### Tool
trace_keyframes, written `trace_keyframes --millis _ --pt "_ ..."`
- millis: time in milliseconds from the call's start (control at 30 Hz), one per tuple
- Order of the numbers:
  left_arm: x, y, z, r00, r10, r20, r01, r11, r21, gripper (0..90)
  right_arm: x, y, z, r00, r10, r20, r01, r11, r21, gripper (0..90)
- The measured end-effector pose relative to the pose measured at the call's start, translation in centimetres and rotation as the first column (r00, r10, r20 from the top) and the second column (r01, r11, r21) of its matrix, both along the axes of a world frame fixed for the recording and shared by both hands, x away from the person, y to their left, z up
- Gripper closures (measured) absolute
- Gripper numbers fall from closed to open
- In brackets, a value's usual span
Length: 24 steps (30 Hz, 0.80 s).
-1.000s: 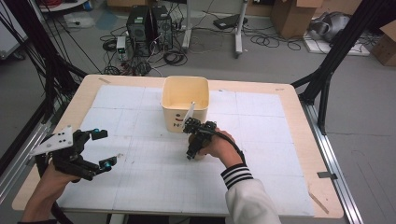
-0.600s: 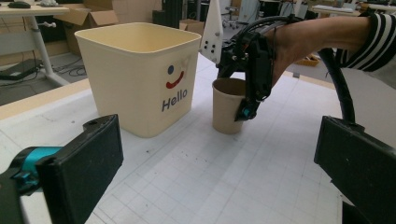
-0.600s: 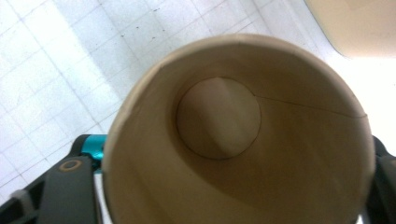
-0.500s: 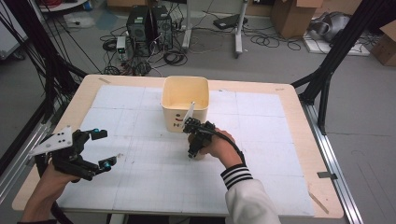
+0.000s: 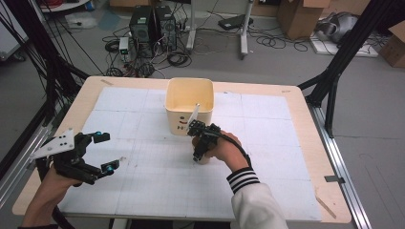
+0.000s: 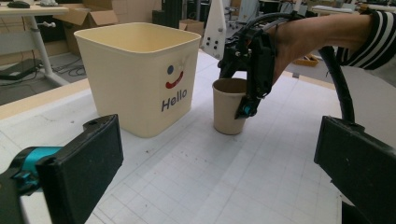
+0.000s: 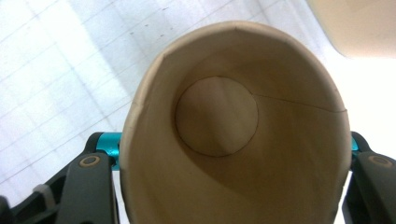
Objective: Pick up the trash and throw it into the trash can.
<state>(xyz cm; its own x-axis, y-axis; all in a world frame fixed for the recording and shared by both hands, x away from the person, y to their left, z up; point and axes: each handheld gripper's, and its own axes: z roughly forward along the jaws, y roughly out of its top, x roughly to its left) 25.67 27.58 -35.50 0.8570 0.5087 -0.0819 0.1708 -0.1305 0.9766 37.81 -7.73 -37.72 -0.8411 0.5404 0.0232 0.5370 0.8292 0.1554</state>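
Note:
A brown paper cup (image 6: 228, 113) stands upright and empty on the table, just in front of the cream bin (image 6: 140, 84) marked "Hello". My right gripper (image 5: 199, 145) reaches down over the cup (image 5: 204, 159) from above. Its jaws have just been closing with the cup between them, and now press on the cup's two sides. In the right gripper view the cup's mouth (image 7: 233, 130) is squeezed slightly oval between the black fingers (image 7: 88, 186). My left gripper (image 5: 106, 150) hovers over the table's left front, open, with nothing between its pads (image 6: 79, 163).
The bin (image 5: 188, 81) sits at the middle back of the white gridded mat (image 5: 143, 191). Black frame legs (image 5: 334, 81), computer towers and cables stand on the floor beyond the table. A sleeve with striped cuff (image 5: 242, 179) enters from the bottom.
The right gripper's jaws have drawn in against the cup. Both hands and the cup have kept their places.

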Motion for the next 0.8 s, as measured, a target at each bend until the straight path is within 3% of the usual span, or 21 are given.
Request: trace_keyframes --millis 800 --pt "0.1 0.0 -0.1 1.0 0.005 -0.001 -0.005 1.0 0.008 1.7 -0.8 -0.4 5.2 0.9988 0.049 0.005 -0.049 0.999 0.006 33.0"
